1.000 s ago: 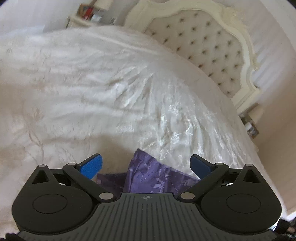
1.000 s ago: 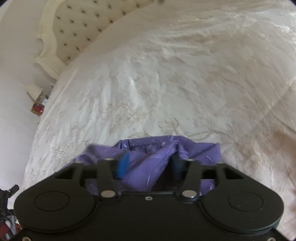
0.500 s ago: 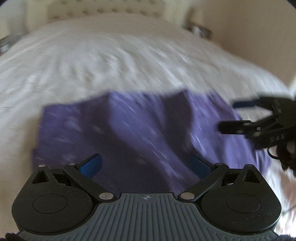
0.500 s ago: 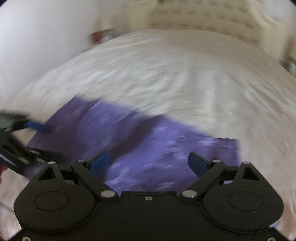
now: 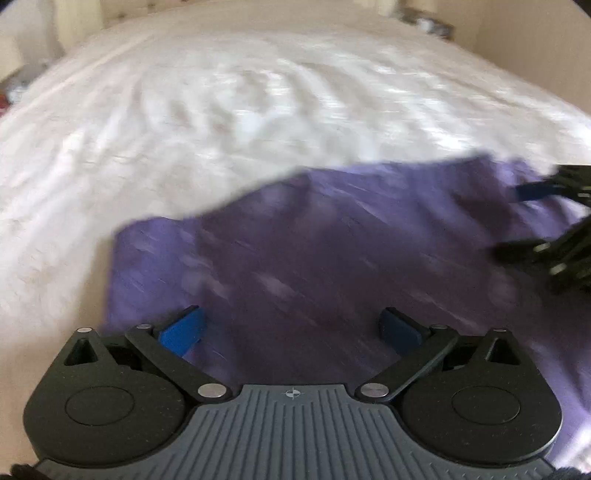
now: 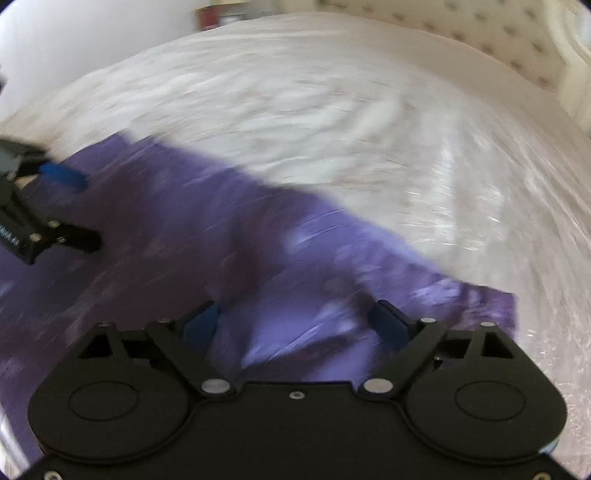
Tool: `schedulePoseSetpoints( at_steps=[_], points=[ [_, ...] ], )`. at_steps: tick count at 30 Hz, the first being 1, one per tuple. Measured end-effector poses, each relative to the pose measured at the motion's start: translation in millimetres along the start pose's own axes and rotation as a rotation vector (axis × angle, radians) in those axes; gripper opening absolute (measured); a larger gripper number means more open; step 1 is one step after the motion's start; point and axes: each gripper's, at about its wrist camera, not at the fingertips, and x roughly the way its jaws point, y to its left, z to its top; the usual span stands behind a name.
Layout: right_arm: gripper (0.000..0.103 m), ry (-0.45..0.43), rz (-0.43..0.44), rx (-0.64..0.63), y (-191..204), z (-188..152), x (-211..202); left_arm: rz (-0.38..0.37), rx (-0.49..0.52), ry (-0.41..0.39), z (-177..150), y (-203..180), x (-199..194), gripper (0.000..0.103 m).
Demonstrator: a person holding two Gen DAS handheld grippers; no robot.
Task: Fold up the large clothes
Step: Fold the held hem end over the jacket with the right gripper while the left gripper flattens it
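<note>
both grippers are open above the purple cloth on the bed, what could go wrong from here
1. The left gripper and right gripper are both open, so nothing pins the purple garment; it could slump out of shape on the white bedspread.
2. A raised crease may get folded in if it is not smoothed.
3. Both views are motion-blurred, so the next grasp may miss an edge.

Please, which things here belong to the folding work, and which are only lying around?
For the job:
- purple garment
- left hand-held gripper, open
- right hand-held gripper, open

Lying about:
- white bedspread, under the garment
- tufted headboard
- bedside clutter, blurred
</note>
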Motion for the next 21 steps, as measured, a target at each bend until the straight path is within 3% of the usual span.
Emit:
schedulePoseSetpoints(
  at_steps=[3, 5, 8, 14, 21],
  points=[
    [0.09, 0.017, -0.037, 0.212, -36.2, 3.6, 14.5, 0.043, -0.152, 0.013, 7.3, 30.0, 11.1, 0.103],
    [0.09, 0.029, -0.07, 0.298, -52.7, 1.3, 19.0, 0.014, -0.227, 0.033, 6.2, 47.4, 19.0, 0.103],
    [0.089, 0.048, -0.099, 0.354, -62.8, -2.4, 21.1, 0.016, -0.199, 0.042, 5.0, 45.8, 21.5, 0.103],
    [0.089, 0.065, -0.122, 0.503, -78.4, -4.6, 11.8, -0.003, -0.243, 0.053, 11.4, 50.8, 16.5, 0.103],
    [0.099, -0.064, -0.013, 0.589, -87.1, -31.0, -57.8, -0.089, -0.355, -0.041, -23.7, 67.0, -51.7, 0.103]
  ],
)
